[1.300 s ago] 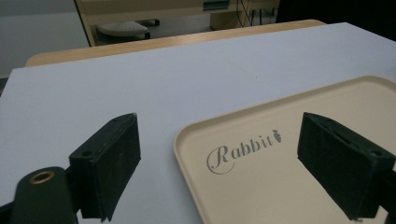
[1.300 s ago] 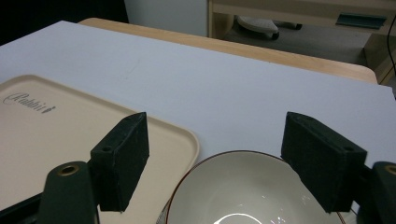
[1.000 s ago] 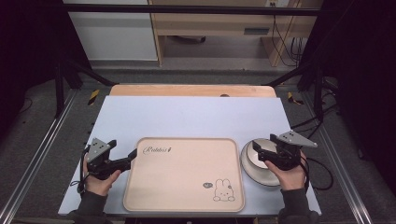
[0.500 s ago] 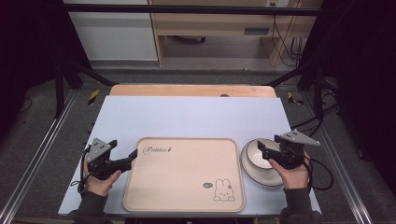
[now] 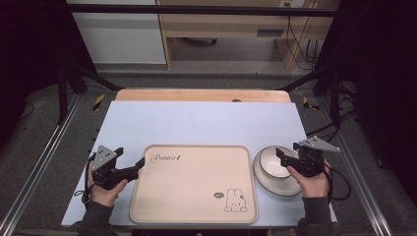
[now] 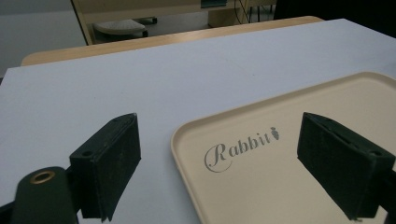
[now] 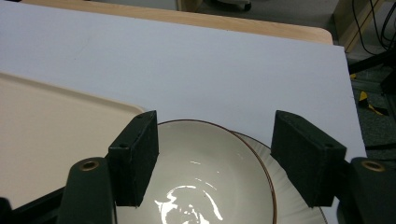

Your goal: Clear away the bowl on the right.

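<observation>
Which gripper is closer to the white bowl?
The right gripper. It hangs just over the bowl, jaws open. The left gripper is far off, at the tray's other side.

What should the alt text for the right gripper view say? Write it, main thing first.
The right gripper, jaws apart, hovers over a glossy cream bowl with a thin brown rim; neither pad touches it. The bowl sits on a ribbed white plate, beside a beige tray on a pale blue table.
</observation>
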Demonstrator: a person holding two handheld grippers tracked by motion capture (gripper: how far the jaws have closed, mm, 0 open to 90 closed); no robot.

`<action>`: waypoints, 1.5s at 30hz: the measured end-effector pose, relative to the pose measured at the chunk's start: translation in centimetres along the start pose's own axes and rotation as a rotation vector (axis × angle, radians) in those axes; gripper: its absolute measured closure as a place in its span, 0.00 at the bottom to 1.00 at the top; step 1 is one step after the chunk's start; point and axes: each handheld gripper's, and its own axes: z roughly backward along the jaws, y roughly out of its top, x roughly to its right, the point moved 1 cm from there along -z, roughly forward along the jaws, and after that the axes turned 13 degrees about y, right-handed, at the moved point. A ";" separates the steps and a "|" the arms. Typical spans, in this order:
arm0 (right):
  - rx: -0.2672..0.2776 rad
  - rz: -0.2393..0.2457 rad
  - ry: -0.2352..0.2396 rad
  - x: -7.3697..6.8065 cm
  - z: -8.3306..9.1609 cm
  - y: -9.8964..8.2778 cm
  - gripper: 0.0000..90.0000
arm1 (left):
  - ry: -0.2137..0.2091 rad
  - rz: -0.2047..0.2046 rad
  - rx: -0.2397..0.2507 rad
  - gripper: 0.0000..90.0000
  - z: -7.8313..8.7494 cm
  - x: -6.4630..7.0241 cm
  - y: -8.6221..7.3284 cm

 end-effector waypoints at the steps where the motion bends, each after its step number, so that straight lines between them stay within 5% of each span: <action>1: -0.003 0.001 -0.002 0.1 0.0 0.0 0.36 | 0.000 0.000 0.000 0.14 0.0 0.0 0.0; 45: -0.237 -0.114 -0.072 2.8 -1.6 -1.9 0.58 | -0.002 -0.005 -0.006 0.14 -0.2 0.2 -0.1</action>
